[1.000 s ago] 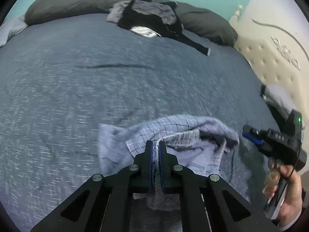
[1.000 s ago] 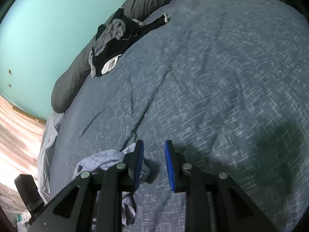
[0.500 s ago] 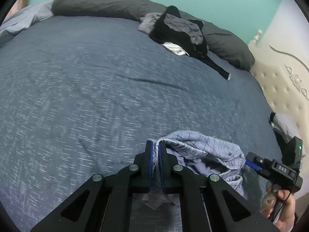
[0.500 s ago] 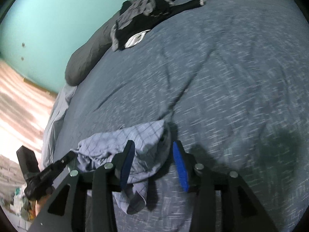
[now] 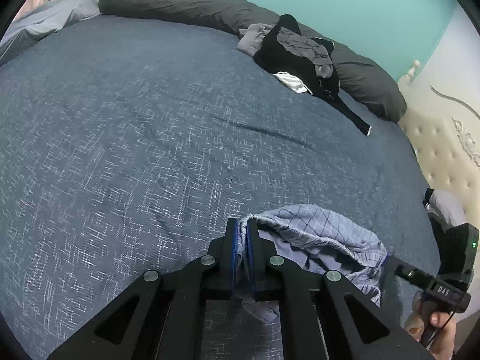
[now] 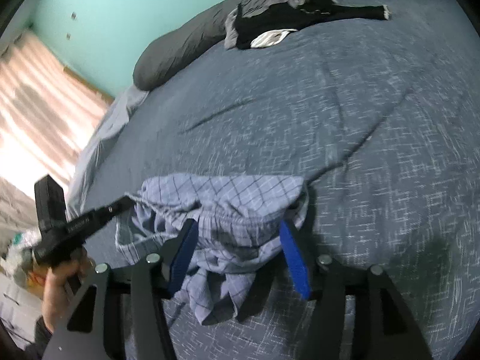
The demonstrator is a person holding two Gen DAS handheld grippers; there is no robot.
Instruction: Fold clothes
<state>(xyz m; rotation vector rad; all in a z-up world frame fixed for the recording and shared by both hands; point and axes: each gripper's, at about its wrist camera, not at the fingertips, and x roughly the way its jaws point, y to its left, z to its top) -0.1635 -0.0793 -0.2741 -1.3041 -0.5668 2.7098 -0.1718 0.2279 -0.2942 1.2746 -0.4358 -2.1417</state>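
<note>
A light blue checked garment [image 5: 324, 240] hangs bunched just above the blue bedspread [image 5: 150, 138]. My left gripper [image 5: 242, 234] is shut on its gathered edge and holds it up. In the right wrist view the same garment [image 6: 228, 204] lies between the blue pads of my right gripper [image 6: 238, 234], which is wide open around the elastic waistband without pinching it. The left gripper [image 6: 120, 205] shows there at the left, clamped on the cloth's far corner. The right gripper [image 5: 420, 276] shows at the right edge of the left wrist view.
A pile of black and grey clothes [image 5: 303, 57] lies at the far side of the bed against long dark grey pillows [image 5: 186, 3]. A cream tufted headboard [image 5: 444, 156] stands at the right. The bed's left edge drops to a wooden floor [image 6: 39, 105].
The right gripper has opened wider and moved in over the garment's waistband. The left gripper has kept its hold and lifted the cloth, drawing it out between the two grippers.
</note>
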